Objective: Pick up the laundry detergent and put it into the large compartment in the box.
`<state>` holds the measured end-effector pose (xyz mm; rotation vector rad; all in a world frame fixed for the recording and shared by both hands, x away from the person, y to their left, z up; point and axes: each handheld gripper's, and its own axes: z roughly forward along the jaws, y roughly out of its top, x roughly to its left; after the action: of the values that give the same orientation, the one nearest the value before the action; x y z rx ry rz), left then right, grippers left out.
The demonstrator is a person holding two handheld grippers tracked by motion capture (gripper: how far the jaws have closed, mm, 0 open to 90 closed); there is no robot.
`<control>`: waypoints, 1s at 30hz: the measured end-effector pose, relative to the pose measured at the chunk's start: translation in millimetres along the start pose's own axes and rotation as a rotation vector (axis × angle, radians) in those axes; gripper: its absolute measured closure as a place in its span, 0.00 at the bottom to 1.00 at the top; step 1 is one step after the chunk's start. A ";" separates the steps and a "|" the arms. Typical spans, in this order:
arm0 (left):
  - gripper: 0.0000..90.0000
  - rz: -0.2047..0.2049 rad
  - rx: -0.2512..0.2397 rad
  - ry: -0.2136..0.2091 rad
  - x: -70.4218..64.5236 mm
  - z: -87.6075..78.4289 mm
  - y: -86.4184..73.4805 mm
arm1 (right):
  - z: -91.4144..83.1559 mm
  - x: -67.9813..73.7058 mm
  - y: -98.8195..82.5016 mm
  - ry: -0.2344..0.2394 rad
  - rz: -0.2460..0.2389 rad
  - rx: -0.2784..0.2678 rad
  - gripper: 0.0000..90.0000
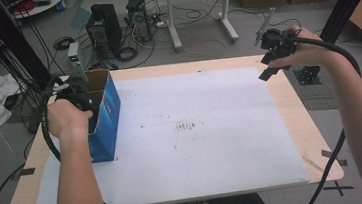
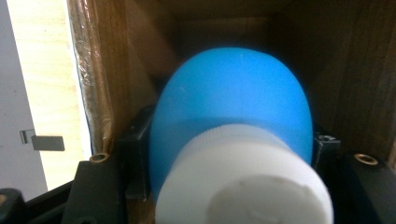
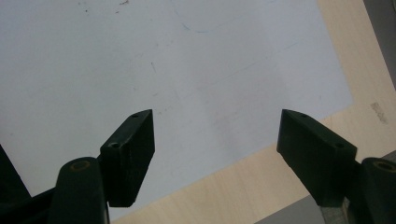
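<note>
A blue bottle (image 2: 233, 102) with a white screw cap (image 2: 243, 186) sits between the jaws of my left gripper (image 2: 229, 151), cap end toward the camera. The jaws press on its two sides. The bottle is down inside an open cardboard box (image 2: 327, 70). In the high view this box (image 1: 106, 114) is blue outside and stands at the table's left edge, with my left gripper (image 1: 78, 89) reaching into its open top. My right gripper (image 1: 270, 67) hovers over the far right corner of the table, and in its own view the right gripper (image 3: 217, 140) is open with nothing between the jaws.
A large white sheet (image 1: 197, 130) covers most of the light wooden table (image 1: 304, 120); its edge and corner lie under the right gripper (image 3: 140, 56). Computer towers (image 1: 104, 26), cables and another desk stand on the floor beyond the table.
</note>
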<state>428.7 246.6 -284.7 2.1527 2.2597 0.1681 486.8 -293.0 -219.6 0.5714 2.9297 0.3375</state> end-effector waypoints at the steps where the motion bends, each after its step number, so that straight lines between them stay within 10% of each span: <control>1: 0.41 0.000 0.001 0.000 0.1 0.0 0.0 | 0.2 0.2 0.2 0.000 -0.001 -0.002 0.31; 30: 0.29 0.041 -0.040 0.032 -5.4 -15.9 -0.3 | -0.9 1.1 -0.7 -0.007 -0.007 -0.009 0.31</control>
<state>427.4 240.1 -269.2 2.1932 2.2096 0.2475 485.4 -293.3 -219.0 0.5602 2.9214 0.3472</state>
